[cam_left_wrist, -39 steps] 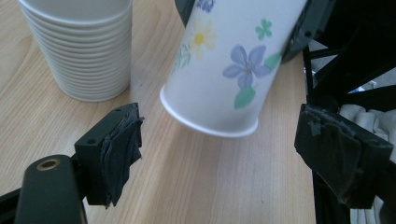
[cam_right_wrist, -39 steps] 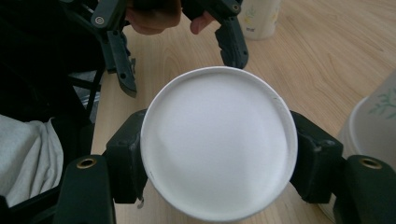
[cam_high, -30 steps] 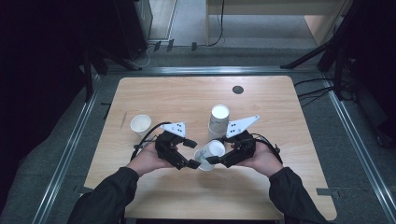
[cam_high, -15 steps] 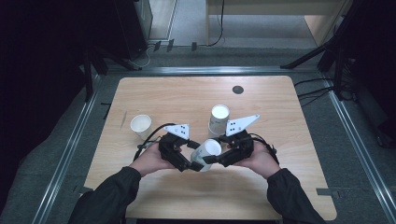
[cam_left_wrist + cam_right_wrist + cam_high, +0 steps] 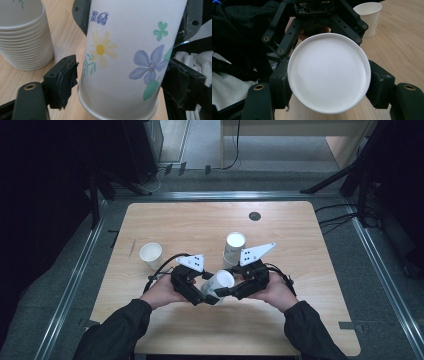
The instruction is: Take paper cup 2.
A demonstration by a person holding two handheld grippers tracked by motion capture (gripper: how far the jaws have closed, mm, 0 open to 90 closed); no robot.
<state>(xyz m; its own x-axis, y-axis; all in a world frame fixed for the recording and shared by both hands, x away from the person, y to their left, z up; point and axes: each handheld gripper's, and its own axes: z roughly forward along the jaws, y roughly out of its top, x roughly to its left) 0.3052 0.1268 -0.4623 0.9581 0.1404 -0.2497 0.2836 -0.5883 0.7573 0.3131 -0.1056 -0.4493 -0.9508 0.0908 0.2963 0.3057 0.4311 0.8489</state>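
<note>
A white paper cup [image 5: 218, 282] printed with flowers [image 5: 125, 57] is held on its side above the table, between my two grippers. My right gripper [image 5: 231, 289] is shut on its rim end, and the open mouth [image 5: 328, 75] faces that gripper's camera, with a pad on each side. My left gripper [image 5: 206, 294] has its jaws at the narrow base end; they have just been closing and now sit against the cup's wall. In the left gripper view, the left gripper [image 5: 120, 83] has the cup's base between its pads [image 5: 63, 81].
A tall stack of paper cups [image 5: 234, 247] stands just behind the grippers and shows as the stack [image 5: 25, 40] in the left gripper view. A single cup [image 5: 151, 255] stands at the left of the wooden table [image 5: 300, 320]. A dark round hole [image 5: 254, 216] lies near the far edge.
The left gripper's jaws have drawn in around the cup's base. Both hands and the cup have stayed where they were.
</note>
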